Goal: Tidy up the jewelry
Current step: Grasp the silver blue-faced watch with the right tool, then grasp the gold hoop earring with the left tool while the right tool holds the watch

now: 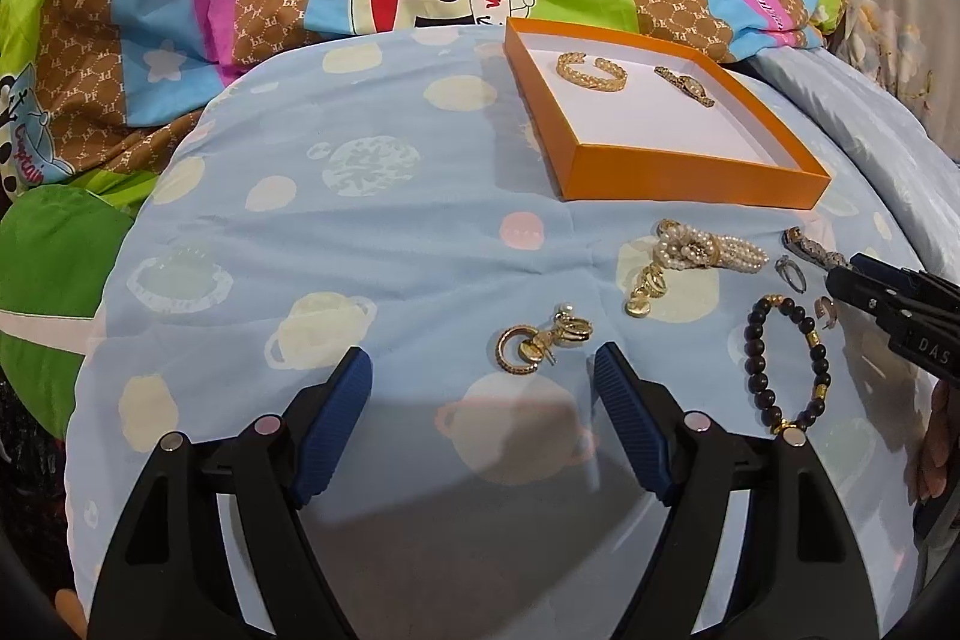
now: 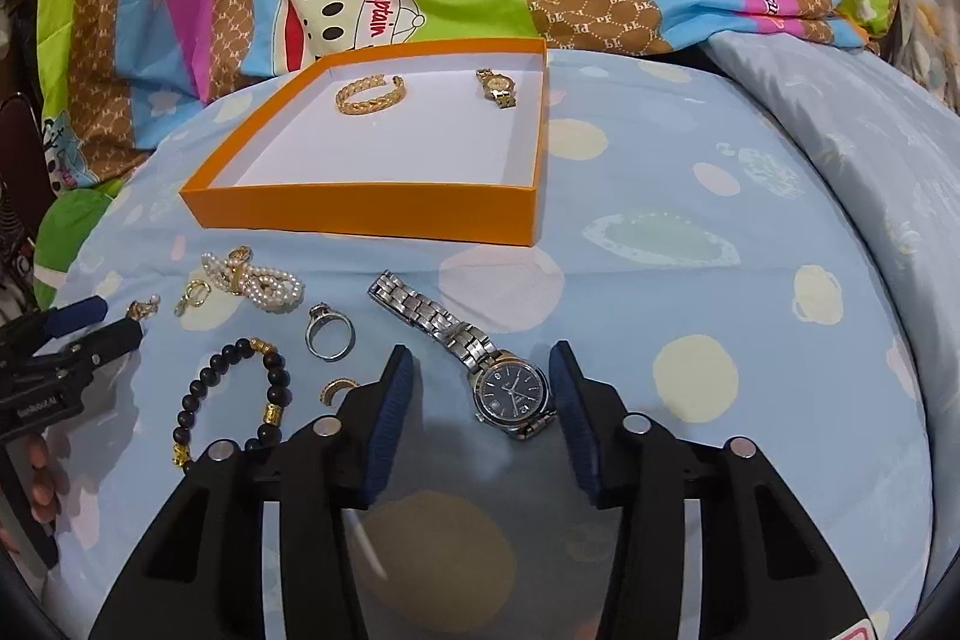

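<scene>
Two pieces boxed: gold bangle (image 2: 369, 95) and gold watch (image 2: 497, 88) in orange box (image 2: 360, 211). Silver watch (image 2: 474, 352), rings, bracelets left. Both grippers released, empty.

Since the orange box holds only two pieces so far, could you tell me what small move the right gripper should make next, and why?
Probably lower the open right gripper and close on the silver watch, whose dial already lies between its fingers, outside the orange box.
</scene>
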A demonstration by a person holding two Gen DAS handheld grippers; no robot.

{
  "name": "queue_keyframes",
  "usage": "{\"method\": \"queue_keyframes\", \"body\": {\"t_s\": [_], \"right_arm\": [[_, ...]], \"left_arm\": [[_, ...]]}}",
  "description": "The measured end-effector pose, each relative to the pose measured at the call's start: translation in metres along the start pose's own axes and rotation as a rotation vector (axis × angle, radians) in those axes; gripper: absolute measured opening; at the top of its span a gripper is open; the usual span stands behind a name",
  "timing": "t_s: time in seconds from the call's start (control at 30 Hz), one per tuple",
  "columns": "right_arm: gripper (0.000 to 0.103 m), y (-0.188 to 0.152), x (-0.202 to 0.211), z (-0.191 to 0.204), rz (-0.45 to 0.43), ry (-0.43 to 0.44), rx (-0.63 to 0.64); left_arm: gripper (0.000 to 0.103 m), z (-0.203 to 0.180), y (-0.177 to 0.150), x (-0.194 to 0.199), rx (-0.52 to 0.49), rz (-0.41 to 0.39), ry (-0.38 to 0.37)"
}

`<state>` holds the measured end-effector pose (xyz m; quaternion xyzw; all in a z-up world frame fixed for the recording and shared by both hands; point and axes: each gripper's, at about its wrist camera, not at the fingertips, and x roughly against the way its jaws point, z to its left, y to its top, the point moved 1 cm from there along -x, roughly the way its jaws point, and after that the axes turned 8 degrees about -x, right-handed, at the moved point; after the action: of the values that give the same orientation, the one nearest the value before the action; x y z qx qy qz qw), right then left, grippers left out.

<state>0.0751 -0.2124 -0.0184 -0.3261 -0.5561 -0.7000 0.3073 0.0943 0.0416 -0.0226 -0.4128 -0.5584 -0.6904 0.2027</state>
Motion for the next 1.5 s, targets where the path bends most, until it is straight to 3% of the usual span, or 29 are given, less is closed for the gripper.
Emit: {"method": "queue_keyframes", "body": {"t_s": [0.03, 0.27, 0.53, 0.7, 1.03, 1.37, 1.43, 1.5], "right_arm": [[0.024, -0.001, 0.000, -0.001, 0.001, 0.003, -0.004], [0.024, -0.004, 0.003, -0.003, -0.005, 0.016, -0.022], [0.024, -0.006, 0.004, -0.004, -0.003, 0.023, -0.032], [0.024, -0.006, 0.004, -0.005, -0.004, 0.024, -0.038], [0.024, -0.006, 0.005, -0.006, -0.006, 0.023, -0.053], [0.024, -0.007, 0.005, -0.006, -0.005, 0.026, -0.061], [0.024, -0.007, 0.005, -0.006, -0.005, 0.027, -0.063], [0.024, -0.007, 0.005, -0.006, -0.005, 0.027, -0.063]], "left_arm": [[0.074, -0.001, 0.001, -0.001, -0.004, 0.000, -0.003], [0.072, -0.008, 0.007, -0.005, -0.026, -0.009, -0.047], [0.044, -0.011, 0.004, 0.001, -0.039, -0.030, -0.094], [0.033, -0.015, -0.002, 0.006, -0.064, -0.031, -0.114], [0.034, 0.004, -0.005, 0.010, -0.004, -0.033, -0.112], [0.034, -0.007, 0.003, 0.001, -0.059, -0.032, -0.117], [0.022, -0.009, 0.005, 0.000, -0.059, -0.037, -0.140], [0.020, -0.010, 0.005, 0.000, -0.061, -0.038, -0.152]]}}
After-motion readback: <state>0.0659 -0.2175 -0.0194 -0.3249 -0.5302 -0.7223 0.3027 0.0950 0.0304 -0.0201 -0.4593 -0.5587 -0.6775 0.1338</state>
